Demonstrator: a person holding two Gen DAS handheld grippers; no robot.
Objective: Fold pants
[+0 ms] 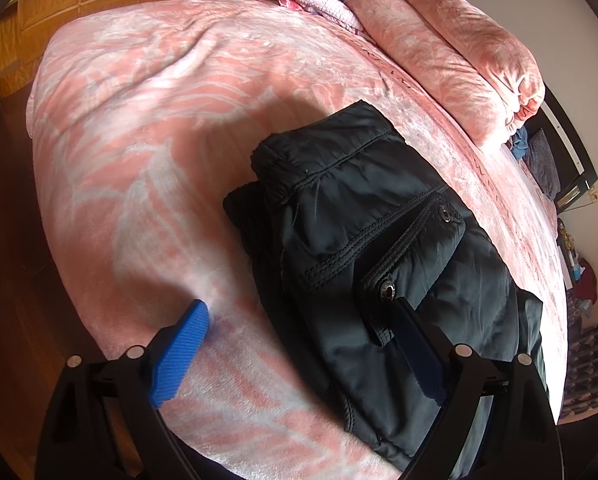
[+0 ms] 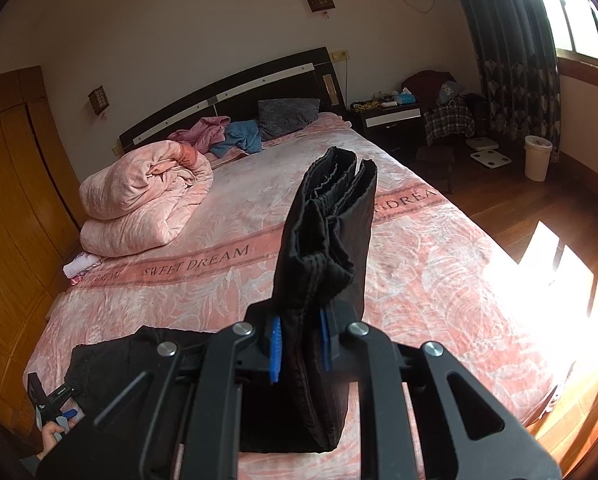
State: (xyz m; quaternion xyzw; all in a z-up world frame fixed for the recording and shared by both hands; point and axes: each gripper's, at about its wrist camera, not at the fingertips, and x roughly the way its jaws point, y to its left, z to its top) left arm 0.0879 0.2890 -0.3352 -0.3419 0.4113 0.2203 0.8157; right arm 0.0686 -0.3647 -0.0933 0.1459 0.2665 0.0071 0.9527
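Right claw point(image 2: 299, 346) is pinching a folded stack of black pants point(image 2: 327, 232) and holding it up over the pink bed point(image 2: 439, 264), while left claw point(image 1: 299, 344) is hanging wide open over more black pants point(image 1: 379, 240) lying on the bed.

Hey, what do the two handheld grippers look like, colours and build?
Both match: the left gripper and right gripper have matte black angular frames with cut-out openings, round silver pivot pins, and ribbed bright blue finger pads. No cables, markings or sleeves show.

Window point(image 2: 579, 12) glare, fisheye edge warp
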